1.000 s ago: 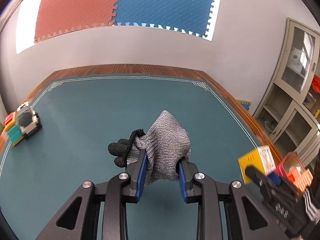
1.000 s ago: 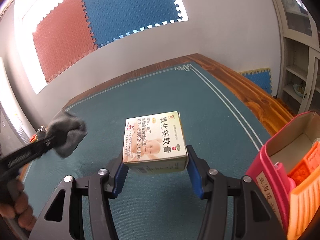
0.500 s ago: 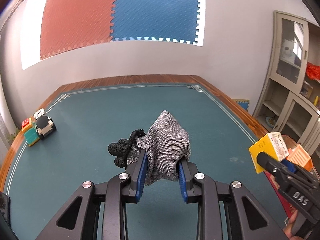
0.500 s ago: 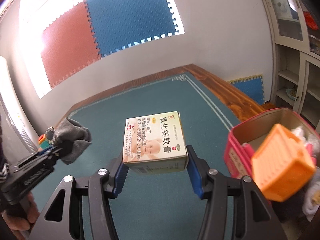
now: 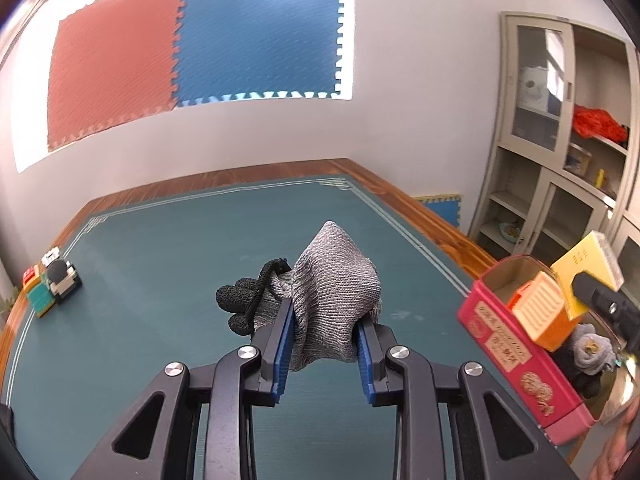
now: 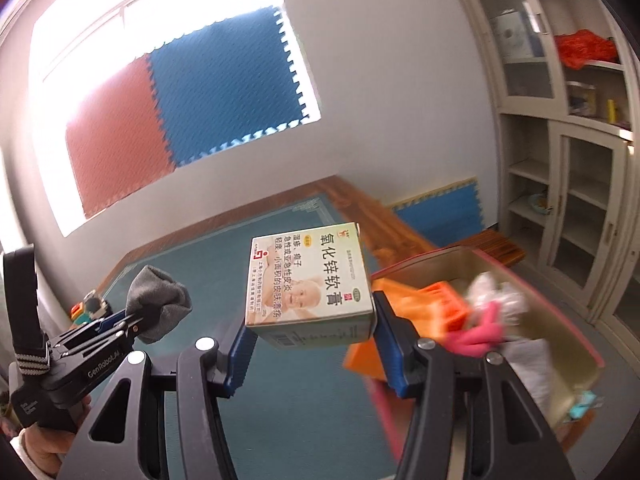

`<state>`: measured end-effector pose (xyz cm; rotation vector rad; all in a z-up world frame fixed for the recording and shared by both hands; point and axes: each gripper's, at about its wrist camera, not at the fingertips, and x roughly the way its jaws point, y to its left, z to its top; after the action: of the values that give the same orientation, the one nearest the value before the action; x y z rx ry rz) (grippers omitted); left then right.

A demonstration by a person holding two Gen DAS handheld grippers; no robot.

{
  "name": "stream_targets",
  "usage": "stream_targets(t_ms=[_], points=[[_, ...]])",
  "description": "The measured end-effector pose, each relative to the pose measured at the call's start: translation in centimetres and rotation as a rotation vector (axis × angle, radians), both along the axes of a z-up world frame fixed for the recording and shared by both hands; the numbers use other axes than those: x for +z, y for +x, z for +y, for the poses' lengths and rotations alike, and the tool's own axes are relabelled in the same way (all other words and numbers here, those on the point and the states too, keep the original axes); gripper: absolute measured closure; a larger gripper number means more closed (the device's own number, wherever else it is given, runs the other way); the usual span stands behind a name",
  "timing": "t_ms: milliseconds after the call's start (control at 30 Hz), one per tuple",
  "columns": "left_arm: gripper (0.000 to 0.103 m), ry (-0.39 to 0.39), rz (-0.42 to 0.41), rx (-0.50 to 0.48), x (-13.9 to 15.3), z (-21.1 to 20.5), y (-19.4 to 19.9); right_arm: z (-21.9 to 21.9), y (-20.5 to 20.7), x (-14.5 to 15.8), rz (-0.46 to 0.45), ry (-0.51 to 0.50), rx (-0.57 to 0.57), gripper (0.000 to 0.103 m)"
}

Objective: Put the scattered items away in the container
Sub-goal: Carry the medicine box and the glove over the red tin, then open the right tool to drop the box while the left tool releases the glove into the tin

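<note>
Grey knitted fabric, one glove (image 5: 334, 292) with black fingertips, sat clamped between the blue pads of the left gripper (image 5: 324, 354) above the green table mat (image 5: 160, 280). One white ointment carton (image 6: 310, 280) was pinched in the right gripper (image 6: 316, 344), just beside one pink rectangular tin (image 5: 516, 356). Only the left view showed the small toy blocks (image 5: 52, 286) clearly; only the right showed the carton's printed face.

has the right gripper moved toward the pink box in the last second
Yes. The right gripper, shut on the ointment box, has travelled rightward toward the pink box, which now fills more of the right wrist view.
</note>
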<state>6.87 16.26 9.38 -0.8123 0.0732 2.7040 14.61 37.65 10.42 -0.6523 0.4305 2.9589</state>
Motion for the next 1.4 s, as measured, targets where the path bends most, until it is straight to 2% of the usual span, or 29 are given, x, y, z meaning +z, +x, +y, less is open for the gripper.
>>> stream_targets(t_ms=[267,500,600,867,1133,1267,1400], points=[[0.073,-0.003,0.002,-0.128,0.6,4.7,1.7,5.5,3.1,0.4,0.015,0.001,-0.150,0.045],[0.073,0.097,-0.063,-0.328,1.7,8.7,3.0,10.6,6.2,0.0,-0.003,-0.006,-0.299,0.045],[0.073,0.111,-0.080,-0.401,2.1,10.5,3.7,12.0,7.1,-0.1,-0.004,-0.017,-0.336,0.045],[0.073,0.137,-0.107,-0.577,3.0,15.2,5.7,12.9,7.5,-0.9,-0.015,-0.034,-0.344,0.045],[0.073,0.084,-0.124,-0.705,1.8,19.3,8.1,14.2,7.9,-1.7,-0.019,-0.054,-0.350,0.045],[0.073,0.061,-0.139,-0.734,0.7,20.4,8.3,14.6,8.1,-1.7,-0.019,-0.054,-0.355,0.045],[0.073,0.041,-0.225,-0.737,-1.4,20.6,7.8,14.7,7.9,-1.7,-0.018,-0.060,-0.334,0.045]])
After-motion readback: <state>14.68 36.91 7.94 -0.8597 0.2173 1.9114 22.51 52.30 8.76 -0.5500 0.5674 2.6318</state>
